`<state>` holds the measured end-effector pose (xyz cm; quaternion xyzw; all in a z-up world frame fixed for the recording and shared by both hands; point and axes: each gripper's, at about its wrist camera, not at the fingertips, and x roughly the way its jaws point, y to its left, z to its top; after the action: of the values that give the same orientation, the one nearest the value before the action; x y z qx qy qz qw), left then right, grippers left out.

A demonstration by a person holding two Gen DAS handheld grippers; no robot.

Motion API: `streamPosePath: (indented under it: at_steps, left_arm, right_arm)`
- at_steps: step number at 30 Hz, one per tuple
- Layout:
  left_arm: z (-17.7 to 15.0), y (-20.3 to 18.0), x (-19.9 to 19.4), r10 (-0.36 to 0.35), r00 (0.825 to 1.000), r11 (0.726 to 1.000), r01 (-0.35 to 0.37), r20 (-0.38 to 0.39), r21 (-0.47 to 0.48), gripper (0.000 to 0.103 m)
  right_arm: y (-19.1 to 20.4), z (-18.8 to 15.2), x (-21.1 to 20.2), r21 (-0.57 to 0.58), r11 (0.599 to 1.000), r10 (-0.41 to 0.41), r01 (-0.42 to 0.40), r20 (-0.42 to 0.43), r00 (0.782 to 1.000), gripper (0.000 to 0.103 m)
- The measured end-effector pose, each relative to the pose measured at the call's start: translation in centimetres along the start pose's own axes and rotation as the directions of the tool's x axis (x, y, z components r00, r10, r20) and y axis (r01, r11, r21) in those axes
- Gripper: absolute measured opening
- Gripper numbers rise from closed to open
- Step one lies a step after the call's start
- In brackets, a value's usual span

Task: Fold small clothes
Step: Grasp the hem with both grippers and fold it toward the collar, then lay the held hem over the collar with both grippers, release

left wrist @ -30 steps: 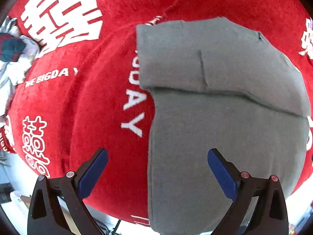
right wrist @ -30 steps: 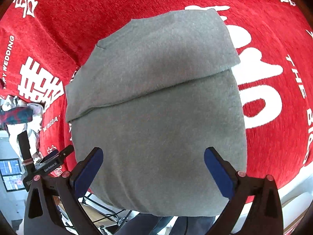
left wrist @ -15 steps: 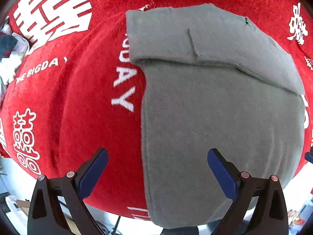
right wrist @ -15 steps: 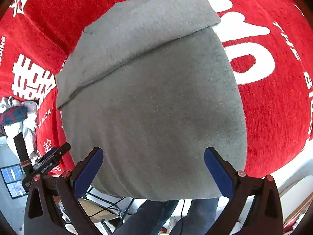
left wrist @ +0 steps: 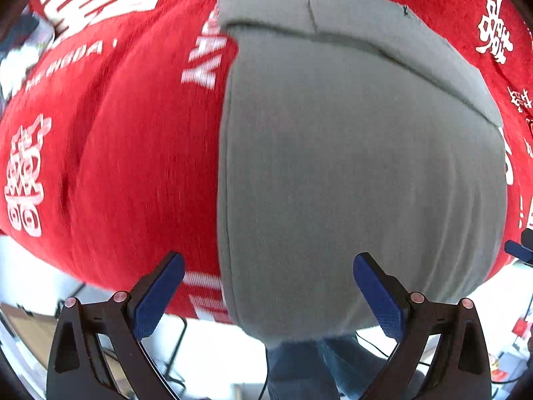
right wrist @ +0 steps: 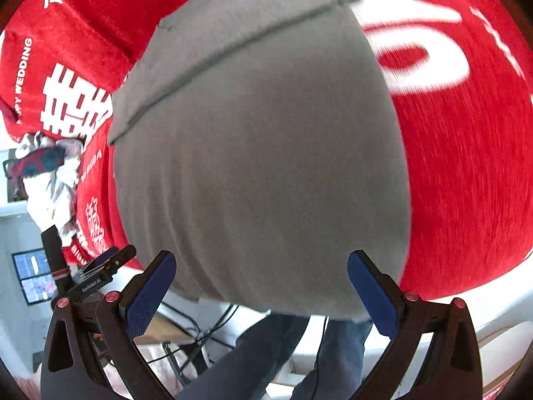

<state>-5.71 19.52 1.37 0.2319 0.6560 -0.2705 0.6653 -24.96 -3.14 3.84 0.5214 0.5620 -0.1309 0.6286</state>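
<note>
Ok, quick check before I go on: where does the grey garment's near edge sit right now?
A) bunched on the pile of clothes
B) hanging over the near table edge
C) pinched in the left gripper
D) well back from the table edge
B: the grey garment droops past the red cloth's near edge, and both the left gripper and right gripper are open and empty.

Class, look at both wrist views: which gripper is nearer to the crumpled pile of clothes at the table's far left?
Left. The left gripper straddles the grey garment's left edge, toward the clothes pile; the right gripper sits at its right part.
</note>
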Motion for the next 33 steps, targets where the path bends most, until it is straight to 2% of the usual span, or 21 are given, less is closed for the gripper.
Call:
streamPosePath:
  at_steps: [2,3,6,9,12,15,19,20,21,22,23,24,25,29,33]
  left_arm:
    - [-1.8,0.2,0.6,-0.007,1.000,1.000,0.007,-0.026,-0.018,0.102]
    - [-2.5,0.2,1.0,-0.012,0.999,1.000,0.011,-0.038,-0.023,0.102]
    - [-4.9,0.1,2.5,-0.019,0.997,0.999,0.017,-0.076,-0.032,0.102]
    - [-6.9,-0.2,4.6,-0.043,0.992,0.998,0.039,-0.119,-0.042,0.102]
    - [-7.3,-0.8,6.6,-0.042,0.990,0.999,0.038,-0.135,-0.038,0.102]
    - [-7.5,-0.4,8.1,-0.054,0.988,0.998,0.048,-0.144,-0.048,0.102]
    - [-8.1,-0.1,8.2,-0.070,0.991,0.997,0.065,-0.111,-0.042,0.100]
    - [-8.2,0.0,8.0,-0.077,0.992,0.997,0.073,-0.103,-0.040,0.095]
    - [-8.8,0.0,8.0,-0.104,0.990,0.994,0.100,-0.100,-0.040,0.080]
    - [-8.8,0.1,7.7,-0.140,0.985,0.990,0.137,-0.103,-0.039,0.067]
    - [-8.9,-0.1,7.5,-0.143,0.984,0.989,0.141,-0.102,-0.034,0.061]
    - [-9.1,-0.5,7.1,-0.154,0.983,0.988,0.153,-0.097,-0.016,0.039]
    - [-9.2,-0.5,6.9,-0.167,0.981,0.986,0.167,-0.099,-0.008,0.014]
    - [-9.4,-0.1,4.7,-0.235,0.969,0.972,0.234,-0.075,-0.022,0.013]
    - [-9.0,0.6,1.5,-0.295,0.954,0.956,0.295,-0.059,-0.010,0.013]
  right_arm:
    - [-0.9,-1.3,0.5,-0.001,1.000,0.014,-0.014,-0.026,1.000,0.102]
    - [-1.6,-2.3,0.9,-0.005,1.000,0.020,-0.020,-0.044,0.999,0.098]
    - [-3.1,-4.1,2.4,-0.015,1.000,-0.008,0.007,-0.095,0.995,0.075]
    - [-5.1,-6.0,4.3,0.001,0.999,-0.040,0.041,-0.143,0.989,0.075]
    - [-7.1,-7.1,6.4,0.013,0.998,-0.061,0.064,-0.177,0.982,0.075]
    - [-7.7,-7.4,8.2,-0.005,0.999,-0.053,0.053,-0.186,0.981,0.075]
    - [-7.3,-7.2,9.8,-0.040,0.999,-0.025,0.018,-0.185,0.982,0.073]
    - [-7.4,-7.2,9.9,-0.035,0.999,-0.015,0.009,-0.184,0.983,0.071]
    - [-7.4,-7.2,10.0,-0.023,1.000,0.000,-0.004,-0.185,0.983,0.059]
    - [-7.4,-7.2,10.0,-0.014,1.000,0.010,-0.013,-0.186,0.983,0.041]
    - [-7.3,-7.2,10.0,-0.003,1.000,0.018,-0.019,-0.187,0.982,0.029]
    - [-7.2,-7.1,9.8,0.000,1.000,0.014,-0.014,-0.183,0.983,0.008]
    - [-7.1,-7.3,9.4,-0.003,1.000,0.016,-0.017,-0.170,0.985,0.008]
    - [-6.5,-8.0,7.2,0.026,0.993,0.118,-0.115,-0.154,0.981,0.008]
    - [-5.0,-7.8,3.9,0.057,0.968,0.249,-0.244,-0.121,0.961,0.007]
